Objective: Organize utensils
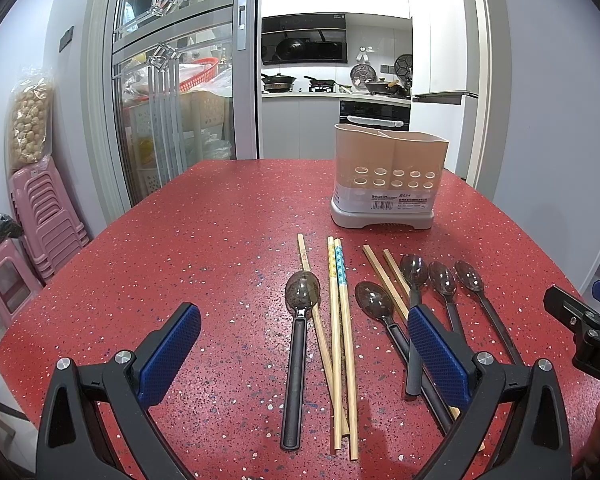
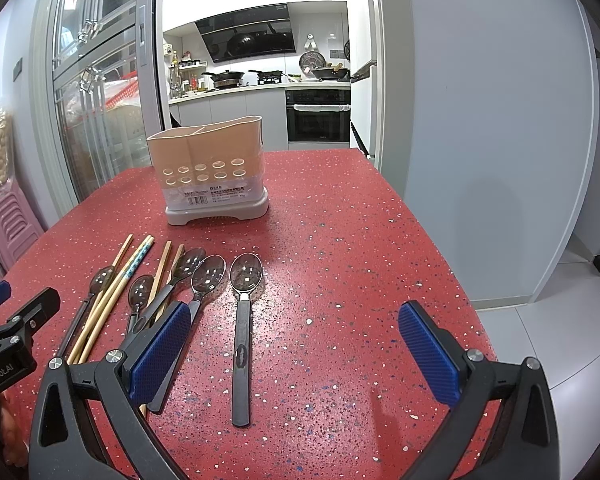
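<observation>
So far: nothing sorted.
Holder (image 1: 390, 176): far, looks empty to me.
Spoons (image 2: 242, 320), chopsticks (image 1: 342, 332): loose on table (image 1: 180, 240).
Left gripper (image 1: 300, 354), right gripper (image 2: 296, 354): wide open, holding nothing.

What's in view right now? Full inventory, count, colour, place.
Spoons: five, smoky clear bowls with dark handles, flat on the table in front of the holder.
Chopsticks: at least five, bamboo, two with blue-patterned tops, lying among the spoons.
Utensil holder: one, beige on a grey base, nothing visible inside, upright at the far side.
Table: one, red speckled.
Stools: stacked, pink, on the floor at the left.
Left gripper: black with blue pads, open, above the utensils.
Right gripper: same, open, empty.
</observation>
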{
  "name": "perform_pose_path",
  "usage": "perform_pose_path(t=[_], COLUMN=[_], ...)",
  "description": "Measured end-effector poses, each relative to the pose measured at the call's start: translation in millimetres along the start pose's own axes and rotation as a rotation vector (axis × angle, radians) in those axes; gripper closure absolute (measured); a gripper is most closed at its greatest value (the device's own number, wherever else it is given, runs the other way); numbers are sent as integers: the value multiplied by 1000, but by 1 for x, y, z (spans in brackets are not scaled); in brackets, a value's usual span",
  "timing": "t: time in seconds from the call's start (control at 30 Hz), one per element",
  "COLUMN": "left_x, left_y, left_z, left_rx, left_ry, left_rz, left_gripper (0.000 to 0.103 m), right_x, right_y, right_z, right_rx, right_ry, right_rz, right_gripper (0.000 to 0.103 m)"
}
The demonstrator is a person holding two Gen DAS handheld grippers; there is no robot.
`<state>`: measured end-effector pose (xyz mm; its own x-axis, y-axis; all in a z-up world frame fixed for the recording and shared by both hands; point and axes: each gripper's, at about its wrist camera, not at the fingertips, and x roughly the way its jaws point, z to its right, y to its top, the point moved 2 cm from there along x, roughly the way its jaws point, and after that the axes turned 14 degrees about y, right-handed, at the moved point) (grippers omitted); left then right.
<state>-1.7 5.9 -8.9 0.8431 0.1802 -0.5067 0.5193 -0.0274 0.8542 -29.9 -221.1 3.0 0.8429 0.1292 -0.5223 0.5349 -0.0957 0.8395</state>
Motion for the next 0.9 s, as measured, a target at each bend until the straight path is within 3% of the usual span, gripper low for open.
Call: perform_pose_path(t=[0.9], left_x=[-1], left_y=[0], left_z=[0], left_rx=[1], left_ry=[0], left_rz=[0], left_gripper=[0], right_x=[1], right_y=[0], right_z=[-2], right_rx=[1], right_ry=[1], right_rz=[-7], right_gripper=[0])
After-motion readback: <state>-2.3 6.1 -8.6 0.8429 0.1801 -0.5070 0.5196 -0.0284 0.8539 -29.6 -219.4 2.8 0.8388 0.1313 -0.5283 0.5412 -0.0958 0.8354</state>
